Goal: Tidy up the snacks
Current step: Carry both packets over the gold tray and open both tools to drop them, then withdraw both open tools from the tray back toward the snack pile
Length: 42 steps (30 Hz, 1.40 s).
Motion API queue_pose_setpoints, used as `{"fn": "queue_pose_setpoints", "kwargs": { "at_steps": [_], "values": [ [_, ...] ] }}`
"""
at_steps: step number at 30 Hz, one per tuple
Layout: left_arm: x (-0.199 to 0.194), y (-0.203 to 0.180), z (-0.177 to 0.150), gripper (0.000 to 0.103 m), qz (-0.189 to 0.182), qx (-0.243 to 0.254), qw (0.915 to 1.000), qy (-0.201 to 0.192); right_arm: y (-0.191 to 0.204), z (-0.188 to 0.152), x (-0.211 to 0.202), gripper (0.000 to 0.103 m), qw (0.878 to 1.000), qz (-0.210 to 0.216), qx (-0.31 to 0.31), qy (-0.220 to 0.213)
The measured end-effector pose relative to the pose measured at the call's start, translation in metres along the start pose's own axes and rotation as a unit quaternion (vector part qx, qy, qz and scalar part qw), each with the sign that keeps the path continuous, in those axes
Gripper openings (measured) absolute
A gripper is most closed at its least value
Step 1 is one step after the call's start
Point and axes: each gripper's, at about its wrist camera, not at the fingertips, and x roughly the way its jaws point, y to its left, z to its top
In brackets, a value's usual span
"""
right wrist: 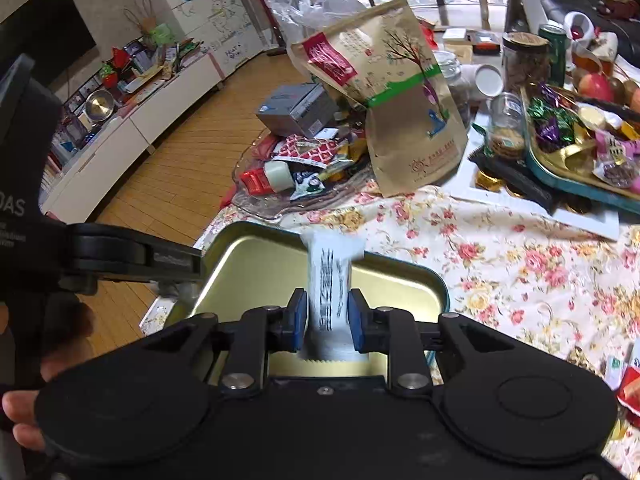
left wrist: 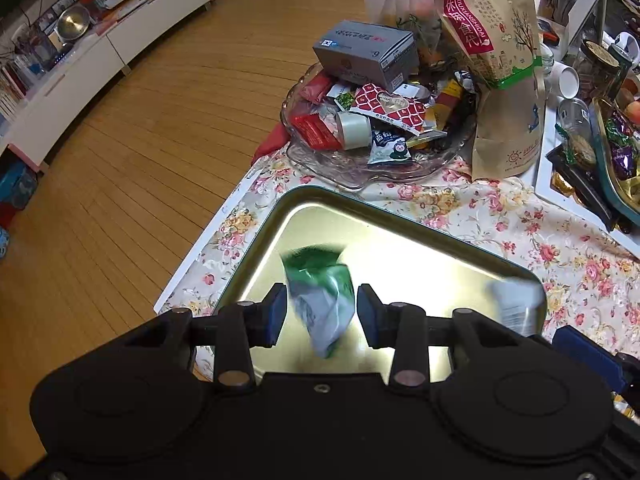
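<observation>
Left gripper: fingers stand apart over the gold tin; a blurred green-and-white snack packet sits in the gap, clear of the right pad, contact with the left pad unclear.
Right gripper: fingers narrow, pressed on both sides of a white wrapped bar, which stands upright above the tin's near rim.
Gold tin: shallow, dark-rimmed, rounded corners, lying on the cloth directly under both grippers; inside bare and shiny.
Glass dish: at 12 o'clock from the tin, just beyond its far rim; heaped with small packets, a roll of tape and a red patterned sachet.
Grey carton: resting on the far side of the dish heap, tilted.
Kraft pouch: tall, red label, green band; upright at 1 o'clock, beside the dish.
Teal tray: at 2 o'clock, well apart from the tin, full of foil sweets; jars and a green can behind it.
Clear plastic bag: behind the pouch.
Surface: floral tablecloth over a white table edge.
Room: wooden floor at 10 o'clock; low white cabinet along the wall, cluttered, with a steel bowl on top.
Person: a hand at 8 o'clock in the right wrist view.
</observation>
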Motion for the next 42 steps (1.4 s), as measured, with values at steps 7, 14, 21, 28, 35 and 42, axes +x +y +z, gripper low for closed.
{"fn": "queue_pose_setpoints", "kwargs": {
  "at_steps": [7,14,21,28,35,42],
  "values": [
    [-0.005,0.005,0.0,0.048,0.005,-0.007,0.9998,-0.018,0.005,0.001,0.001,0.034,1.0,0.016,0.002,0.008],
    [-0.002,0.008,0.0,0.048,0.004,-0.011,0.9999,-0.007,0.006,-0.004,0.005,0.034,1.0,0.007,-0.002,0.017],
    [0.0,0.001,-0.003,0.048,0.003,0.003,1.0,0.0,0.004,-0.005,0.006,0.034,1.0,-0.004,0.0,0.02],
    [-0.006,-0.015,-0.004,0.048,0.001,0.027,0.9996,-0.008,-0.007,-0.006,0.006,0.034,0.999,-0.024,0.016,0.028],
    [-0.008,-0.025,-0.006,0.048,0.007,0.043,0.9989,-0.015,-0.02,-0.006,0.005,0.034,0.998,-0.041,0.032,0.035],
    [-0.005,-0.025,-0.008,0.048,0.019,0.042,0.9988,-0.014,-0.02,-0.005,0.008,0.034,0.997,-0.049,0.036,0.039]
  ]
}}
